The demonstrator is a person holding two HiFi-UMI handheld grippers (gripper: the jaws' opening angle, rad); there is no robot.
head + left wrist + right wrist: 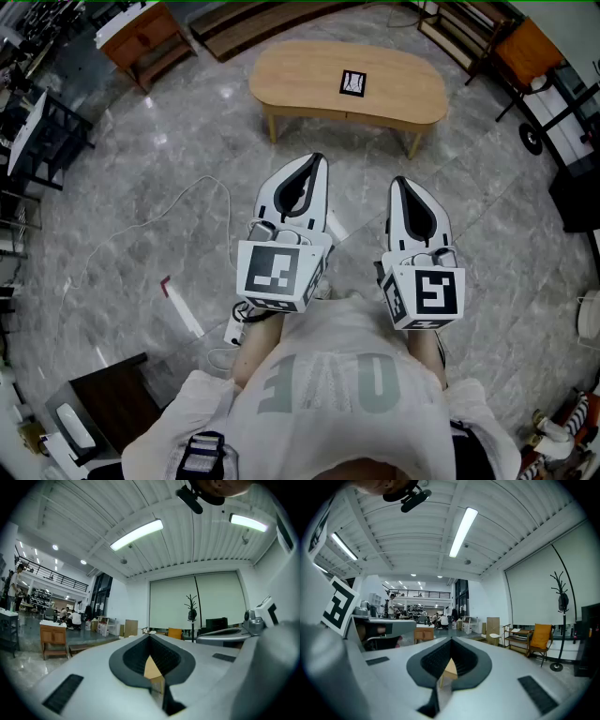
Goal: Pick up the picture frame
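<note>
Left gripper (313, 167), right gripper (401, 187): white jaws closed, empty | picture frame (352, 82): small black-edged square on far bean-shaped wooden worktop (300, 86)

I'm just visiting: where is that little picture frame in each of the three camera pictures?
Head view: the picture frame lies on the table, top centre.
Left gripper view: not in it; only a tan sliver of the table shows, low centre.
Right gripper view: not in it; again just a sliver of the table, low centre.
Shared landmark: the table.
</note>
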